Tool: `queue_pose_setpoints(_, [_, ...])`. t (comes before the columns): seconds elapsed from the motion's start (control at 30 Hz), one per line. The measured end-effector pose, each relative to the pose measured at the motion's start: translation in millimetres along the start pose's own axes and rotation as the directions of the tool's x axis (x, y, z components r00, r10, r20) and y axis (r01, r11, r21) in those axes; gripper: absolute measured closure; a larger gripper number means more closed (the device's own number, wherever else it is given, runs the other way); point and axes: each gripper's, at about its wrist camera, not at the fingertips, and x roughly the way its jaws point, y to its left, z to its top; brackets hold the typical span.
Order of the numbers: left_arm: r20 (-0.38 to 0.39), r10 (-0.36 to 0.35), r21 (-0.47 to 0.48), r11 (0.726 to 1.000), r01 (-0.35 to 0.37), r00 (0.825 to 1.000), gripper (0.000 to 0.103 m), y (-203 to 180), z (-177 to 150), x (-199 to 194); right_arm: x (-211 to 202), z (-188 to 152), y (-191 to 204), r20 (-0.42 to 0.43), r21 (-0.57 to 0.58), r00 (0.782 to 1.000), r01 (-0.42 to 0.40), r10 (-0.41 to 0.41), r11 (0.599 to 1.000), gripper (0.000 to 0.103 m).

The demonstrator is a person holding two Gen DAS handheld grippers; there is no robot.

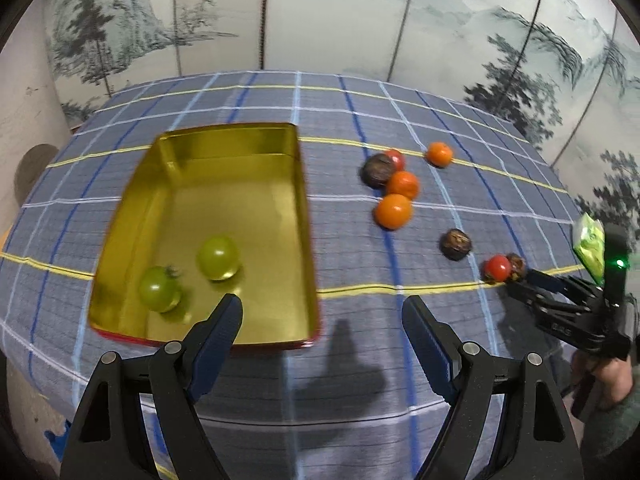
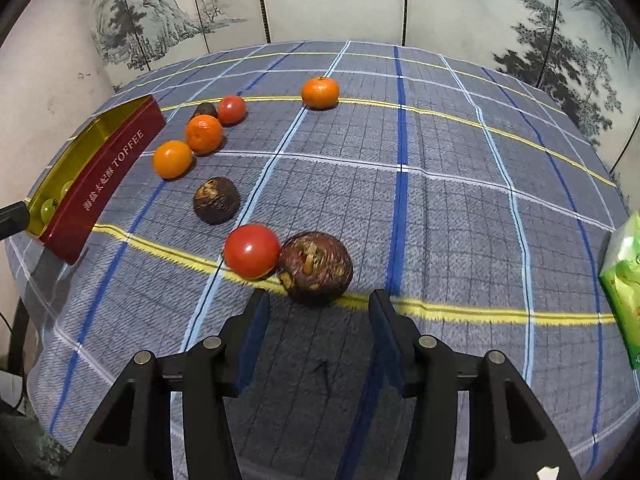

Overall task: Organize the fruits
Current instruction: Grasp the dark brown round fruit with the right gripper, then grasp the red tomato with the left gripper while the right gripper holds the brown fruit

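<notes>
Checked tablecloth lies mostly bare right of both open, empty hand-held grippers.

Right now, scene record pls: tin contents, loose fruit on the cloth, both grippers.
tin: gold inside, red outside, open, holds two green tomatoes
loose on cloth: three oranges, two red tomatoes, three dark brown fruits
left gripper: open, empty, above the tin's near right corner
right gripper: open, empty, nearest dark brown fruit just ahead of its fingertips
other: green packet at cloth's right edge
</notes>
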Motion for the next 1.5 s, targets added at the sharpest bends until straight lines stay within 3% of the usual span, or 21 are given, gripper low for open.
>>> queue_pose_setpoints(0.37, [-0.013, -0.019, 0.093, 0.995, 0.02, 1.0, 0.021, -55, 9, 25, 11, 10, 7, 0.037, -0.086, 0.999, 0.026, -0.023, 0.996, 0.055])
queue_pose_setpoints(0.5, [-0.027, -0.023, 0.112, 0.993, 0.026, 0.999, 0.021, -72, 10, 37, 11, 10, 7, 0.048, -0.089, 0.999, 0.023, -0.018, 0.996, 0.065])
queue_pose_setpoints(0.63, [-0.043, -0.028, 0.127, 0.991, 0.034, 0.999, 0.021, -88, 12, 50, 9, 8, 7, 0.055, -0.094, 0.998, 0.027, -0.022, 0.995, 0.066])
queue_pose_setpoints(1.13, [-0.099, -0.031, 0.153, 0.987, 0.046, 0.995, 0.021, -123, 6, 77, -2, -4, -50, 0.065, 0.021, 0.993, 0.096, -0.097, 0.995, 0.066])
queue_pose_setpoints(1.5, [-0.127, -0.079, 0.185, 0.978, 0.102, 0.989, 0.027, -155, 6, 87, -10, -14, -71, 0.071, 0.051, 0.991, 0.107, -0.11, 0.993, 0.065])
